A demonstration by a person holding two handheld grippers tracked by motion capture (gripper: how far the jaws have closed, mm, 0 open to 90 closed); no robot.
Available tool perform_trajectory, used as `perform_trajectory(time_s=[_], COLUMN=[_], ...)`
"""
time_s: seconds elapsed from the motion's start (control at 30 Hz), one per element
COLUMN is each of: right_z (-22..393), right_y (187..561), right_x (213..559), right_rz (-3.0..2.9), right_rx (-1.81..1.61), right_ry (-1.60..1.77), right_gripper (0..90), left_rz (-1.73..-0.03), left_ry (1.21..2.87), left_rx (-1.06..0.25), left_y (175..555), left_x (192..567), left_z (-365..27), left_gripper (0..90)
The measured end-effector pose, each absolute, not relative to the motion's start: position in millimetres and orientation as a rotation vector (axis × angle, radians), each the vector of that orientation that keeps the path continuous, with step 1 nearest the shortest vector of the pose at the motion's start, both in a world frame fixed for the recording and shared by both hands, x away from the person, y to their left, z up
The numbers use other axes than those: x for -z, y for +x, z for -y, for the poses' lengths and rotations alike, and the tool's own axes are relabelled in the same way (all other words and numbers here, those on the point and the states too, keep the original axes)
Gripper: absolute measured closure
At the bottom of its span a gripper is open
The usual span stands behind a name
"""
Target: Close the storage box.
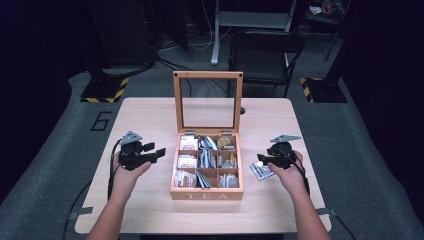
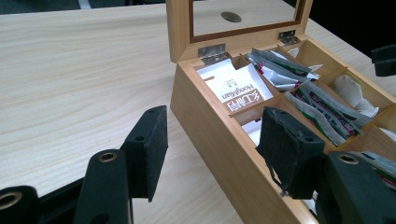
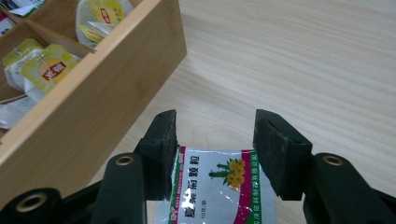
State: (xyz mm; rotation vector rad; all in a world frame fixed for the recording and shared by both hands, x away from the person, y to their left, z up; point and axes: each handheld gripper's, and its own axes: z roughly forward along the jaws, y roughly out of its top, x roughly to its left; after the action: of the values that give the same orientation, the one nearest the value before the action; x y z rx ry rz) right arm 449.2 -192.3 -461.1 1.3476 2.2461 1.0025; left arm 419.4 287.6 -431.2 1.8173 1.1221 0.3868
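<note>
Fingers parted above sachet, beside open tea box.

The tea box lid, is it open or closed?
Open. The lid stands upright behind the tea box, and the packets inside are exposed.

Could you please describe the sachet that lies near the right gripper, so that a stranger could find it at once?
Find the open wooden tea box in the middle of the table. On the bare wood just right of it, under the open right gripper, lies the sachet. It alone lies outside the compartments: silvery, with yellow flowers and red-and-green edges.
</note>
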Motion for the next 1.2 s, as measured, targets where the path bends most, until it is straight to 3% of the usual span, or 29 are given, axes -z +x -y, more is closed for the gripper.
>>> perform_trajectory(time_s=[0.23, 0.43, 0.77, 1.2], right_z=[188.7, 181.5, 165.6, 142.1], right_y=[443.4, 433.9, 436.8, 464.9], right_x=[440.9, 420.3, 388.8, 365.1], right_rz=[-2.239, -2.238, -2.251, -2.254], right_rx=[-0.976, -1.009, -1.039, -1.040], right_ry=[1.321, 1.308, 1.241, 1.191], right_gripper=[46.3, 54.9, 58.8, 52.4], left_rz=[-1.130, -1.127, -1.114, -1.118], left_ry=[1.807, 1.811, 1.820, 1.819], left_rx=[-0.387, -0.379, -0.377, -0.368], left_y=[421.1, 422.2, 424.4, 424.9], left_x=[432.0, 431.6, 431.4, 431.8], left_z=[-286.7, -285.7, -283.5, -282.8], left_gripper=[42.0, 42.0, 42.1, 42.0])
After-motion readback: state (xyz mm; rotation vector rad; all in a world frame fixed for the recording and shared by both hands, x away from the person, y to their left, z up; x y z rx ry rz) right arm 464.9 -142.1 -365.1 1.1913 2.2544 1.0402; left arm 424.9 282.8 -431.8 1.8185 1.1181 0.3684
